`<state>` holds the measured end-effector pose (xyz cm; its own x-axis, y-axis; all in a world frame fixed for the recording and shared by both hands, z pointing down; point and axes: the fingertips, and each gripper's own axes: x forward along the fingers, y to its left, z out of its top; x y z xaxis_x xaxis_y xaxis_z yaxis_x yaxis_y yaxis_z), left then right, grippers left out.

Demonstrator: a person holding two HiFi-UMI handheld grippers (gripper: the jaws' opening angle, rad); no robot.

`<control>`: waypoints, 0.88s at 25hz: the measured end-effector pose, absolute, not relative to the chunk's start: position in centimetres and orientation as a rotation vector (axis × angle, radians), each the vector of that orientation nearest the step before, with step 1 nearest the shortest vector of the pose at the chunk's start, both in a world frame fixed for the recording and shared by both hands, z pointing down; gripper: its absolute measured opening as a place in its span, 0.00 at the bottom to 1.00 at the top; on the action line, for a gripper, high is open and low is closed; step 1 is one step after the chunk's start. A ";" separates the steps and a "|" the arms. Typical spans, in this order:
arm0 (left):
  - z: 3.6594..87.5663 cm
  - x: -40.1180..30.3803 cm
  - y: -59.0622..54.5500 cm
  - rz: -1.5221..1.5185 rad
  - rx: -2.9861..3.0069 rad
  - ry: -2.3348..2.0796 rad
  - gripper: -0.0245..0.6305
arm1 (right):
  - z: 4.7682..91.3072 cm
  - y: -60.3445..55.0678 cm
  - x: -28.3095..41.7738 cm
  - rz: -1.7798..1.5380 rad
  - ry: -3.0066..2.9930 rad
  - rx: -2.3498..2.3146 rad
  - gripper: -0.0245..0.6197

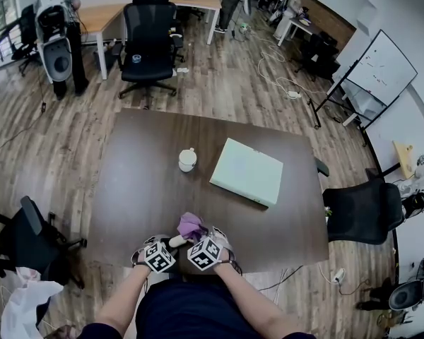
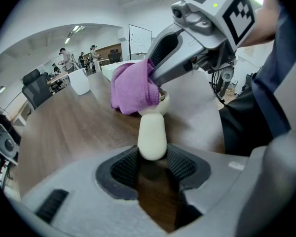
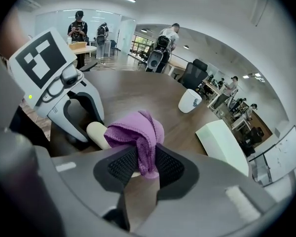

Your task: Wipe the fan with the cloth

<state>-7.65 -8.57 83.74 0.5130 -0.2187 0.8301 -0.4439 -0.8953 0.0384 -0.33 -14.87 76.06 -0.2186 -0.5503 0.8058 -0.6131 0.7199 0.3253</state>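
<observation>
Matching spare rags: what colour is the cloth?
Purple cloth, clearest in the right gripper view.

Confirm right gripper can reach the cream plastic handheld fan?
Likely yes: right gripper, pinching the purple microfibre cloth, has it draped on the cream handheld fan held in the left gripper; nothing between.

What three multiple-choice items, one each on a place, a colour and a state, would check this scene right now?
1. In the head view, where does the pale box lie from the white cup? A left; B right; C on top.
2. The cloth is: A yellow; B black; C purple.
3. The left gripper is: A shut on the fan handle; B open and empty; C shut on the cloth.

Answers:
1 B: the box sits to the right of the cup on the table.
2 C: purple folds hang between the pads of the right gripper.
3 A: the cream handle sits pinched between its pads.
</observation>
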 end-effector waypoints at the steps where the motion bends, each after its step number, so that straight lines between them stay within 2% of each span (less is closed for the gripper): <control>1: 83.8 -7.7 -8.5 1.324 2.508 -0.561 0.32 | 76.1 -14.6 -0.8 0.064 -1.892 0.884 0.22; 22: 83.5 -6.9 -9.2 1.268 2.545 -0.604 0.34 | 76.7 -12.7 -2.7 0.106 -1.958 0.796 0.22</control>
